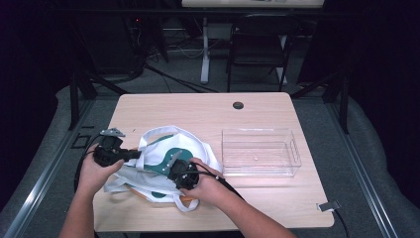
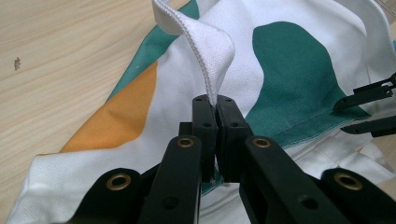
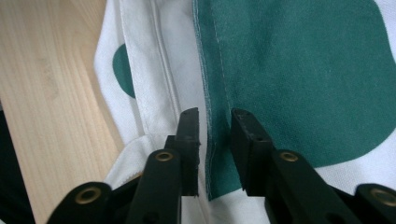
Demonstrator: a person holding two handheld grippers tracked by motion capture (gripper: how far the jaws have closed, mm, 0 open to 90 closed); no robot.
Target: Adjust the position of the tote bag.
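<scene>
Item: white tote bag point(image 1: 163, 166) with teal and orange patches, lying crumpled on the near left part of the wooden desk point(image 1: 208, 111), its handles looping out at the far and near edges.

Left tool point(image 1: 133, 154): sitting at the bag's left side, jaws closed and pinching a white strap point(image 2: 205, 42) of the bag; in the left gripper view the strap is rising from between the jaws and curling over above them.

Right tool point(image 1: 174, 159): pointing down at the middle of the bag, over a teal patch point(image 3: 299, 70). Its jaws are standing slightly apart, straddling the stitched edge of the patch; no fabric is being pinched between them.

Also on the desk: clear plastic bin point(image 1: 260, 151), standing just right of the bag, and a small grey clip point(image 1: 328, 205) lying near the front right corner.
</scene>
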